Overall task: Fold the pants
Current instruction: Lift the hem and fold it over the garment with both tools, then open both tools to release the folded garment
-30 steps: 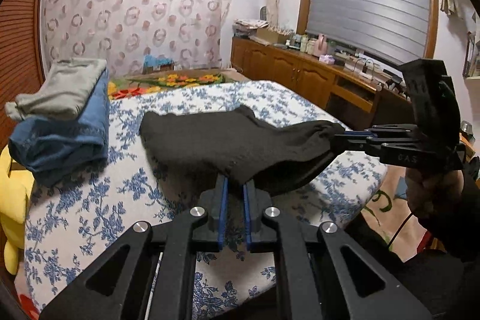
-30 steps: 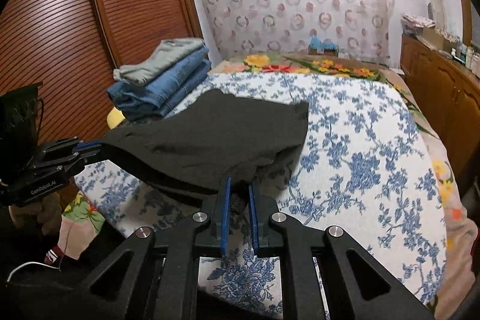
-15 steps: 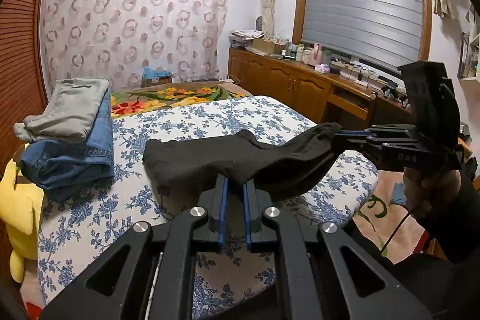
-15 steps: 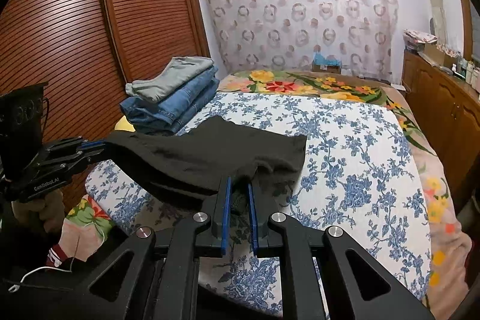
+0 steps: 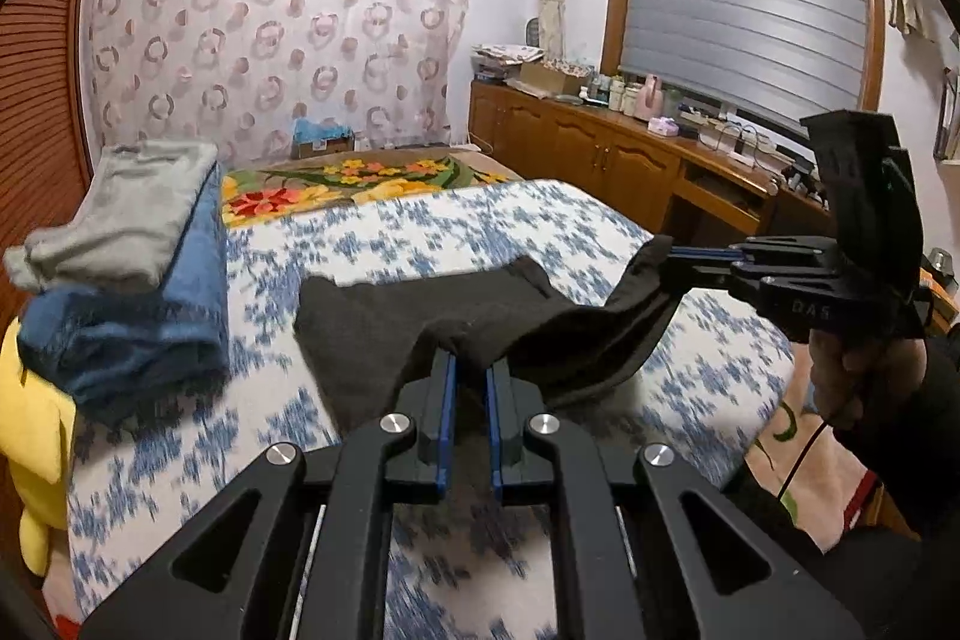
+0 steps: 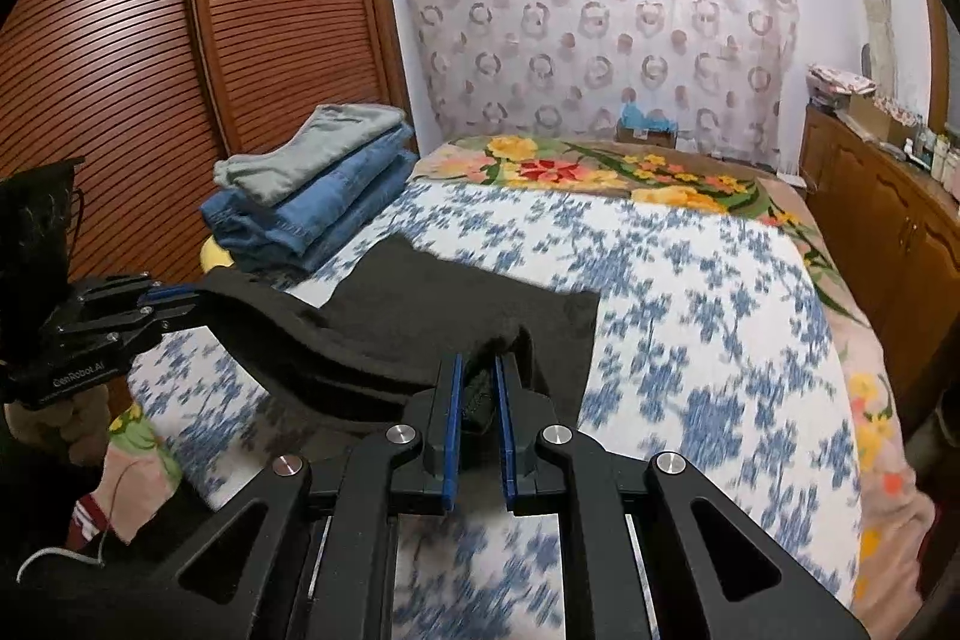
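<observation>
A: Where were the black pants at that point?

B: On the blue-flowered bedspread, far end lying flat, near edge lifted clear of it. The left gripper was pinched narrow on one near corner of the pants; the right gripper was clamped the same way on the other, with dark cloth bunched between its blue pads.

A: So how should that fold have gone?

B: My guess is the lifted edge was meant to travel over the pants toward their far end. I'd have kept both corners level and the cloth taut between them, since it sagged in the middle. Lay it down edge on edge, and only then let go.

A: Anything near the pants to mind?

B: The stack of folded jeans sat just beside the pants, on the wardrobe side, so the fold needed to stay off it.
</observation>
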Tool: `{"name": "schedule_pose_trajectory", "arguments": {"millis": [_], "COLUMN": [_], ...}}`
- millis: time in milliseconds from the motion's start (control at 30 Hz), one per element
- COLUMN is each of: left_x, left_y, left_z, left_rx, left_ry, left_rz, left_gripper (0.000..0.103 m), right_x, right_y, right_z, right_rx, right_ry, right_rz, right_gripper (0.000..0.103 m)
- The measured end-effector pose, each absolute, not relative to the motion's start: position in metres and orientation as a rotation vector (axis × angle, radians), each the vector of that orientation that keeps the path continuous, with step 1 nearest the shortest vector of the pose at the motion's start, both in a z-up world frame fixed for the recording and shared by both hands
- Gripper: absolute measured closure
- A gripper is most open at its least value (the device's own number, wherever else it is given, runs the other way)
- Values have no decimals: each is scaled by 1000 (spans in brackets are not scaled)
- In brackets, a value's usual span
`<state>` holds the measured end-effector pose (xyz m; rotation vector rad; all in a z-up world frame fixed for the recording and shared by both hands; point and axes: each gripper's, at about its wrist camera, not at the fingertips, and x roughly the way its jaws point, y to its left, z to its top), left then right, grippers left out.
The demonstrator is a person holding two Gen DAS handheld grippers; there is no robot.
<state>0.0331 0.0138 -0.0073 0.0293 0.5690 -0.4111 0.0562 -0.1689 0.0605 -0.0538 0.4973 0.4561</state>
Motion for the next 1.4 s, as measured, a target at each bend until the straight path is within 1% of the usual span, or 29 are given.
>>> {"name": "schedule_pose_trajectory", "arguments": {"millis": [233,467,1000,1067,1133,1167,1200,1233,1400], "left_x": [70,99,128,130,131,131,132,131,125], "left_y": [16,18,20,19,21,23,25,27,31], "left_z": [1,-11,-28,-30,-31,-30,-30,-30,-33], "left_rx": [37,43,49,50,49,41,34,18,13], "left_ry": [549,578,621,630,632,629,630,633,644], "left_rz": [-378,-346,-308,-305,-294,-294,-297,-311,-312], "left_gripper": [93,93,93,89,75,71,60,55,54], "right_x": [99,140,191,196,200,202,203,205,209], "right_y": [-162,-150,-132,-129,-127,-126,-125,-124,-121], "right_z": [67,54,40,38,35,35,34,33,32], "right_rx": [-78,-91,-113,-122,-127,-132,-137,-143,-170], "right_ry": [467,500,548,548,552,554,555,556,559], "right_rz": [434,422,399,393,390,390,389,385,370], "right_gripper": [93,93,93,93,93,93,93,93,92]}}
